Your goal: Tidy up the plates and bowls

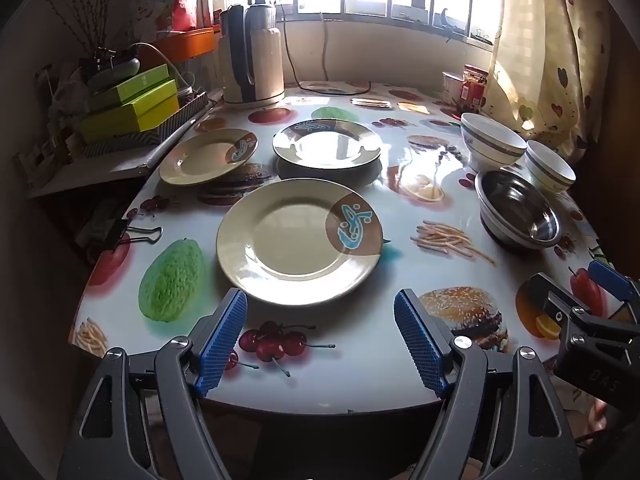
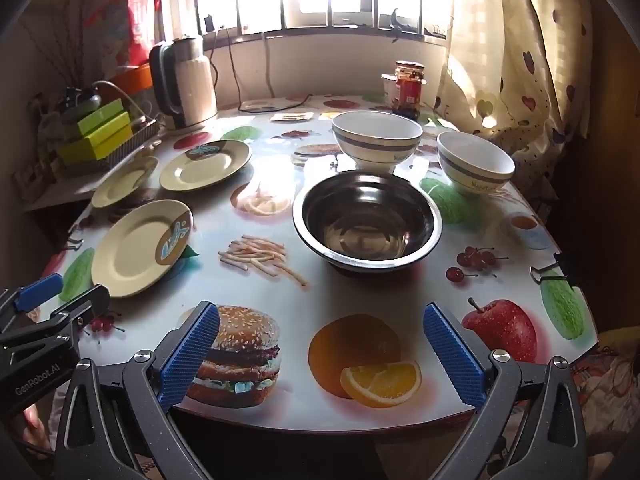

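Both jaws stand wide apart and empty, the left hand-held gripper (image 1: 320, 336) before the nearest plate (image 1: 298, 240), the right hand-held gripper (image 2: 320, 356) facing the steel bowl (image 2: 367, 224) on the worktop (image 2: 360, 296); likely best to pinch rims squarely, lifting level.

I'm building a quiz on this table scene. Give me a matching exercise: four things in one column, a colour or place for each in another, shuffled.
Things:
1. steel bowl
2. nearest plate
3. kettle
4. jar

Descriptions:
A. red label, far edge beside the curtain
B. beige with a brown patch and blue motif
C. shiny metal, in front of two white bowls
D. cream body, dark handle, near the window

Pairs: 1-C, 2-B, 3-D, 4-A
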`<move>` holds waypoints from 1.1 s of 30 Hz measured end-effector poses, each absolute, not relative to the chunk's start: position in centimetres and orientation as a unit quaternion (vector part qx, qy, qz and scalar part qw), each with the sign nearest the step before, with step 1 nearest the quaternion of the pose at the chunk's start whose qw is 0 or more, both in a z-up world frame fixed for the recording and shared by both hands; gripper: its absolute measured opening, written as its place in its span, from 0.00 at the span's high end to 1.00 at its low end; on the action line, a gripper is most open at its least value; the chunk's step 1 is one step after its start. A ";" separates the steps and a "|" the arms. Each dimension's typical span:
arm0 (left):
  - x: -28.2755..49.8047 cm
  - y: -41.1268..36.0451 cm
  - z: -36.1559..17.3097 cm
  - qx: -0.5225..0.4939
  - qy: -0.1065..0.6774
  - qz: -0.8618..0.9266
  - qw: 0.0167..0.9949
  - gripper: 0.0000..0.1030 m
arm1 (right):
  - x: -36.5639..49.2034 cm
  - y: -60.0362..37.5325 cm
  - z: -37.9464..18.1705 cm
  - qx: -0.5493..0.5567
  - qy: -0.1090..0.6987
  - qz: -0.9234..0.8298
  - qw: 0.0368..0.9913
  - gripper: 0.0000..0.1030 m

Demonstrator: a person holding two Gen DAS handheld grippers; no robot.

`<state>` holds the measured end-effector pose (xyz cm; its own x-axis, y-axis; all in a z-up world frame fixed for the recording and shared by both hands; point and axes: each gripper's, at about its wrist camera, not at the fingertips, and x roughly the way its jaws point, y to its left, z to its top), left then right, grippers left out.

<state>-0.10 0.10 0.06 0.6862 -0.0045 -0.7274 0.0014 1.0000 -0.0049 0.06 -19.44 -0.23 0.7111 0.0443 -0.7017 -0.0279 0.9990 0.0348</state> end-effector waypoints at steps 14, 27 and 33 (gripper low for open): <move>0.9 0.1 0.5 0.011 0.402 0.007 0.916 0.26 | 0.3 -19.1 0.4 0.002 0.361 0.020 0.932 0.00; 1.7 -0.2 0.9 0.015 0.401 0.004 0.916 0.26 | 0.9 -18.9 0.7 0.001 0.357 0.026 0.934 0.00; 2.1 0.0 0.9 0.009 0.405 0.002 0.914 0.26 | 1.5 -19.0 0.7 0.006 0.354 0.031 0.935 0.00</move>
<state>2.07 -0.04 0.87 0.6716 0.0118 -0.7408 0.0033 0.9998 0.0189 1.46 -19.01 0.66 0.7482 0.0615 -0.6606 -0.0526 0.9981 0.0333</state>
